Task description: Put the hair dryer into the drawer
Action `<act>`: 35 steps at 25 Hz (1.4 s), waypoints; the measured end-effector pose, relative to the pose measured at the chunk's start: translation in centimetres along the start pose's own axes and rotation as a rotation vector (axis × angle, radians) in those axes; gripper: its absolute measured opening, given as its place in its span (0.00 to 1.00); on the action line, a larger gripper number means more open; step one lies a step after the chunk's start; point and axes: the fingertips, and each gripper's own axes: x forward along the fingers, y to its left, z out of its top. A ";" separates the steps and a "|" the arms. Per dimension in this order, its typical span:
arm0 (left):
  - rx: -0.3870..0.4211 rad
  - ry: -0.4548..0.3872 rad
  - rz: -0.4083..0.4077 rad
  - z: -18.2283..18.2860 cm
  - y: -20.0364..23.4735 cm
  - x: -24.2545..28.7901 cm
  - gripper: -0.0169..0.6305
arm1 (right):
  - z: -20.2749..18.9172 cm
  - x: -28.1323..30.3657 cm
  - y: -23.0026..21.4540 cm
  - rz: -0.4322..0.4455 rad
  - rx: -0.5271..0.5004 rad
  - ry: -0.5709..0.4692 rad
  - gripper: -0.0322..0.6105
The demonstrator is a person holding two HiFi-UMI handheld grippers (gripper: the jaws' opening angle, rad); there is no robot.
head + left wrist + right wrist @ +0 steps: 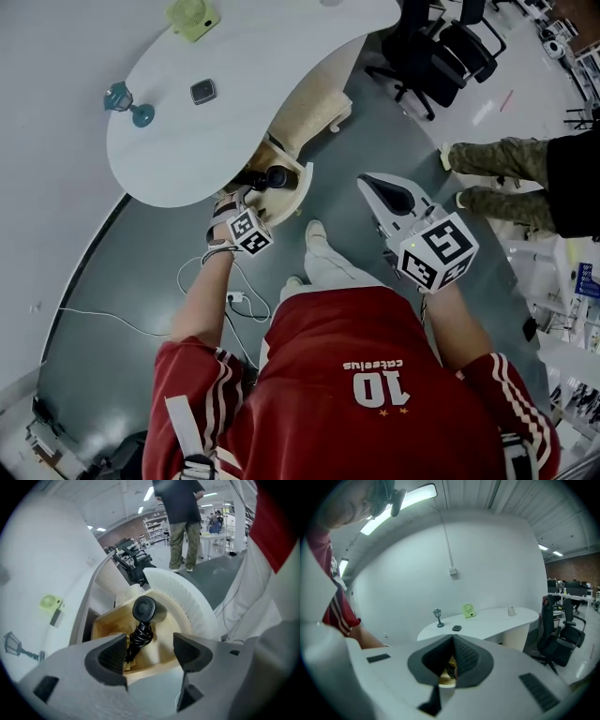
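Note:
The black hair dryer (pixel 267 177) lies in the open wooden drawer (pixel 298 192) under the white table, its cord coiled round the handle. In the left gripper view the dryer (pixel 144 611) rests on the drawer (pixel 105 626) floor, its round grille facing up. My left gripper (pixel 232 204) hangs just over the drawer's near edge, jaws open (pixel 150 651) and empty, the dryer showing beyond them. Further right, over the floor, my right gripper (pixel 373 185) is held with its pads pressed together (pixel 452 641) and nothing between them.
On the white table (pixel 234 103) stand a green fan (pixel 193 16), a small lamp (pixel 127 101) and a dark square object (pixel 202 91). Office chairs (pixel 441 52) stand behind the table. A person's legs (pixel 502 178) are at the right. A white cable (pixel 234 298) lies on the floor.

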 end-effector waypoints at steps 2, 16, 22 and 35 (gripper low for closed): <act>-0.057 -0.020 0.016 0.1 0.3 -1.2 0.51 | 0.4 -0.2 0.6 -0.002 -0.013 -0.005 0.06; -0.283 -0.326 0.109 6.1 0.8 -16.5 0.49 | 5.1 -2.4 2.3 -0.073 -0.051 -0.101 0.06; -0.191 -0.434 0.167 9.2 1.2 -23.9 0.49 | 6.9 -4.3 4.7 -0.081 -0.073 -0.163 0.06; -0.415 -0.772 0.232 15.4 3.9 -42.0 0.46 | 13.9 -11.7 9.5 -0.091 -0.091 -0.365 0.06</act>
